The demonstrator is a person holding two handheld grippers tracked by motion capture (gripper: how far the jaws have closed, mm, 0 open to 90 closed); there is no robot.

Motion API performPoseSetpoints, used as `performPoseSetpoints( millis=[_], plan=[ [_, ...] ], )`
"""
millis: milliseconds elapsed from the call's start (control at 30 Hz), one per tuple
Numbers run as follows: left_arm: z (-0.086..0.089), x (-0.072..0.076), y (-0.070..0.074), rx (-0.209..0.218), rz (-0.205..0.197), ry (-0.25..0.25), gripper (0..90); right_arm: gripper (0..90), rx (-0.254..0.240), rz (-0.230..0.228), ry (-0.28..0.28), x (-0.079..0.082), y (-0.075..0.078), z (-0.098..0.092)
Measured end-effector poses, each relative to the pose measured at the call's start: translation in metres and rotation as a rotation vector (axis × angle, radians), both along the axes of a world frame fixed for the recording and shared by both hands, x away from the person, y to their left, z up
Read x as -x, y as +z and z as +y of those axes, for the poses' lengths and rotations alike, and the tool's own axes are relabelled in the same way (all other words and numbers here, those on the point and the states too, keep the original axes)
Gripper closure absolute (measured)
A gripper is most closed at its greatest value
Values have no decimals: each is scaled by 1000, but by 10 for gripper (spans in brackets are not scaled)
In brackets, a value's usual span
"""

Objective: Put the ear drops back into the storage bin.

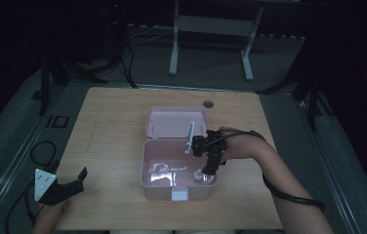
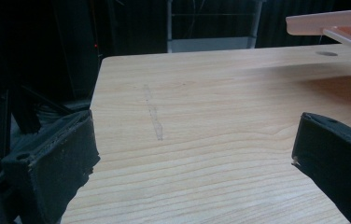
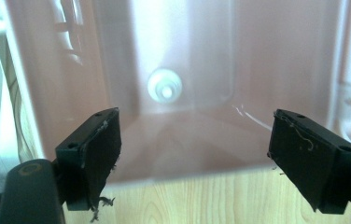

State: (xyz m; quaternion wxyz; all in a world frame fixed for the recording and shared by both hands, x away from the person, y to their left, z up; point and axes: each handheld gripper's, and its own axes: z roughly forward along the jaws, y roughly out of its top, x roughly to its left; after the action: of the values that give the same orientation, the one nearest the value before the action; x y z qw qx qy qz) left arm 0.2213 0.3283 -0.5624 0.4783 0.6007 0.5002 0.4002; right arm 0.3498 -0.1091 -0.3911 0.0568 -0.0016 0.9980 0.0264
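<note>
Both grippers are standing with jaws spread and nothing between them: the right gripper [image 1: 205,171] is hanging over the open pink plastic box [image 1: 145,168], where a small white round-capped bottle [image 3: 164,86] is sitting (near its right corner), while the left gripper [image 1: 74,179] is resting at the pale wooden table [image 1: 113,112] edge.

Your right gripper [image 1: 206,170] covers part of the box's [image 1: 145,165] right side in the high view; the small white object [image 1: 198,175] beneath it is too small to identify. In the right gripper view the round white item [image 3: 164,85] on the box floor is blurred, and the box walls run off the frame. The left gripper view cuts off the lid [image 2: 332,23] at the right edge. Your left hand [image 1: 50,214] leaves the bottom edge. Pale items [image 1: 164,168] inside the box cannot be made out.
</note>
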Motion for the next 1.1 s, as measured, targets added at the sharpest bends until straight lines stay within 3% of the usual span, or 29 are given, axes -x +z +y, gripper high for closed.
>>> performPoseSetpoints(
  millis=[233, 533, 1100],
  plan=[
    [0, 0, 0, -1, 1, 0, 4, 170, -28, -2, -33, 0, 14, -23],
    [0, 0, 0, -1, 1, 1, 4, 170, -57, -13, -92, -3, 13, -55],
    [0, 0, 0, 0, -2, 2, 4, 174, -150, 20, -182, 0, -34, -93]
  ],
)
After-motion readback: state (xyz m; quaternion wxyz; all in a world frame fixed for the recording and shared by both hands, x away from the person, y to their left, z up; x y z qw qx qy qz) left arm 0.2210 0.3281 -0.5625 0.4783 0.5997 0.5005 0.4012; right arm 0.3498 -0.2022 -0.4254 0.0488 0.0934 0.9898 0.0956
